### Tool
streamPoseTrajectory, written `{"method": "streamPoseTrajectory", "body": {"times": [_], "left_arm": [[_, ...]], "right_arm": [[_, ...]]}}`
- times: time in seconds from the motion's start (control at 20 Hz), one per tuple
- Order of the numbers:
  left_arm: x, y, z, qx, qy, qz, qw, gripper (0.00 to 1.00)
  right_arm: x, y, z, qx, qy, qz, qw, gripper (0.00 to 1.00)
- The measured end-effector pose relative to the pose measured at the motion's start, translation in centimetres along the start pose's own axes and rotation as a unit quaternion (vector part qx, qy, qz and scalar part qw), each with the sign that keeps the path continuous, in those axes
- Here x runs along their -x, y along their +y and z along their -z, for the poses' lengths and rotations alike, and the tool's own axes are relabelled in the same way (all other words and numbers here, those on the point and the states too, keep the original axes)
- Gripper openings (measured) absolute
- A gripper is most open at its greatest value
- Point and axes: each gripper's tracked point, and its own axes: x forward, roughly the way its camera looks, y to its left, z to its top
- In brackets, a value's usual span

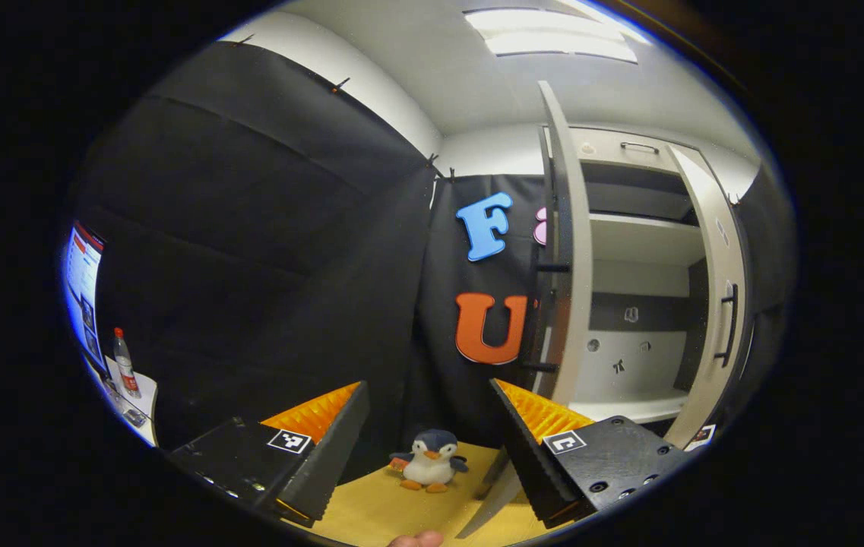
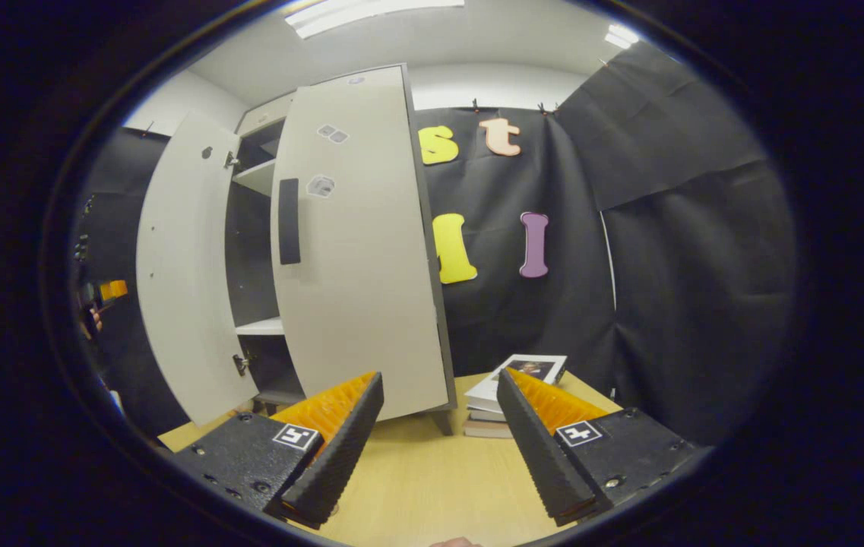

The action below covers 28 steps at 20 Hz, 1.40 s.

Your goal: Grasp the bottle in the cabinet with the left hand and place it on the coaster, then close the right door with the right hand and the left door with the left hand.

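Observation:
In the left gripper view my left gripper (image 1: 426, 395) is open above the wooden table (image 1: 371, 509), holding nothing. To its right stands the pale cabinet (image 1: 637, 281), both doors swung open: the left door (image 1: 567, 251) edge-on, the right door (image 1: 714, 304) with a dark handle. The shelves that show look bare, and my own finger hides the cabinet's bottom. In the right gripper view my right gripper (image 2: 439, 384) is open and holds nothing. It faces the outer side of the right door (image 2: 359, 258), whose black handle (image 2: 289, 220) is up and to the left. The left door (image 2: 188, 273) stands open beyond.
A small penguin plush (image 1: 429, 460) sits on the table ahead of the left gripper. A stack of books (image 2: 515, 387) lies on the table right of the cabinet. Far left, a red-capped bottle (image 1: 125, 365) stands on a side table by a screen (image 1: 82, 281).

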Motion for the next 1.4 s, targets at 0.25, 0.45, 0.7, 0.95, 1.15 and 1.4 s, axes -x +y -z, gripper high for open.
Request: {"method": "streamPoseTrajectory", "body": {"times": [0.25,0.45,0.7,0.95,1.15,1.4], "left_arm": [[-3.8,-1.3,-0.2,-0.018,-0.005,0.013,1.0,1.0],[-4.5,-1.4,-1.2,-0.026,-0.032,-0.004,0.999,0.99],[-4.2,-3.2,-0.5,-0.009,-0.005,0.035,0.999,0.93],[-2.7,-8.2,-0.3,-0.013,0.005,0.105,0.994,0.93],[-1.7,-12.3,0.1,-0.006,0.007,0.147,0.989,0.93],[-1.8,-17.5,1.8,0.013,0.025,0.199,0.98,0.94]], "right_arm": [[0.1,-0.5,-0.1,0.003,0.001,0.005,1.0,0.99],[0.0,-1.0,0.0,-0.002,0.003,0.011,1.0,0.99],[-0.4,-0.7,-0.9,-0.002,-0.005,0.002,1.0,0.94],[-0.6,-0.3,-0.9,-0.022,-0.012,-0.005,1.0,0.99],[0.4,-1.0,-0.7,-0.02,-0.004,0.01,1.0,0.99],[1.1,-1.9,-1.7,-0.023,-0.014,0.026,0.999,0.99]]}}
